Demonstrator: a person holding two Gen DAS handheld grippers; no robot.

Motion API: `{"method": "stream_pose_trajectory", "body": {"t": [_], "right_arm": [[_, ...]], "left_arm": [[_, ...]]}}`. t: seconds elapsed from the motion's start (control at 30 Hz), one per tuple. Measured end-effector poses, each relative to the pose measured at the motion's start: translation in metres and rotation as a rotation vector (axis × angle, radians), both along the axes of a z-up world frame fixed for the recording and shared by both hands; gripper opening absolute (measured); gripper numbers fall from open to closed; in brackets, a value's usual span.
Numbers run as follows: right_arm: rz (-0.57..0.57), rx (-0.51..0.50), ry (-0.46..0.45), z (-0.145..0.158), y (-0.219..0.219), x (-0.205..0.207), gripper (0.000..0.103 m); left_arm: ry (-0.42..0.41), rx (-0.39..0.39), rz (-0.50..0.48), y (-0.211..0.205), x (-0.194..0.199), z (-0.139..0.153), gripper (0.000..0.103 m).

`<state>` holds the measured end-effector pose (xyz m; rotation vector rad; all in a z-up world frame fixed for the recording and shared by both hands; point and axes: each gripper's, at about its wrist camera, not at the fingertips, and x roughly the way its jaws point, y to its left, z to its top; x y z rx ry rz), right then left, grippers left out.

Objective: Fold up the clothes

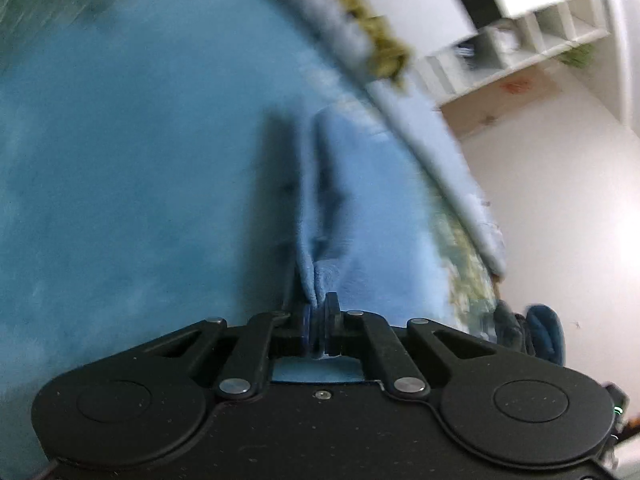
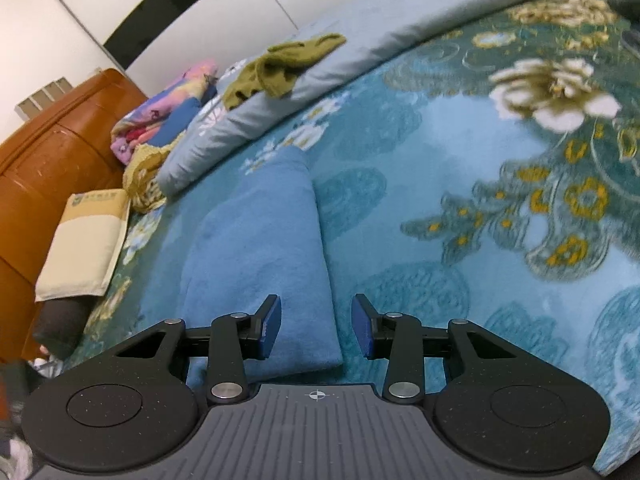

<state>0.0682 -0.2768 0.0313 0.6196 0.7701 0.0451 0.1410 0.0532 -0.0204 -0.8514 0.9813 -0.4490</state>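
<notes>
A light blue fleece cloth (image 2: 264, 248) lies folded in a long strip on the teal flowered blanket (image 2: 440, 152). My right gripper (image 2: 316, 330) hovers open just over its near right corner, and the cloth's edge runs between the two blue pads (image 2: 270, 330) without touching them. In the blurred left wrist view, my left gripper (image 1: 318, 326) is shut on a pinched fold of the same blue cloth (image 1: 340, 216), which rises in a ridge away from the jaws.
A grey-blue quilt (image 2: 280, 100) is bunched along the blanket's far side with an olive garment (image 2: 280, 64) on it. A pink patterned bundle (image 2: 164, 120), a cream pillow (image 2: 84, 244) and an orange headboard (image 2: 52, 152) stand at the left. White shelves (image 1: 520, 48) show behind.
</notes>
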Motion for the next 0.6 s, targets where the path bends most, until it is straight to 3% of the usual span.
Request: {"method": "stream_pose_trajectory", "body": {"t": [0.13, 0.2, 0.27, 0.3, 0.5, 0.6], "right_arm": [[0.038, 0.001, -0.026, 0.001, 0.004, 0.004, 0.036], [0.055, 0.022, -0.041, -0.001, 0.002, 0.009, 0.036], [0.06, 0.04, -0.029, -0.009, -0.001, 0.015, 0.037], [0.054, 0.048, -0.012, -0.015, -0.002, 0.018, 0.037], [0.036, 0.14, 0.021, -0.038, -0.003, 0.027, 0.045], [0.042, 0.18, 0.022, -0.044, -0.002, 0.03, 0.034]], "left_arm": [[-0.031, 0.0, -0.022, 0.002, 0.003, 0.014, 0.005], [-0.061, -0.008, -0.024, 0.007, 0.0, 0.026, 0.013], [-0.086, -0.016, -0.021, 0.013, -0.007, 0.032, 0.035], [-0.088, -0.02, -0.024, 0.013, -0.01, 0.035, 0.038], [-0.024, -0.093, -0.072, 0.004, -0.027, 0.025, 0.056], [0.026, -0.104, -0.09, -0.015, -0.03, 0.013, 0.057]]}}
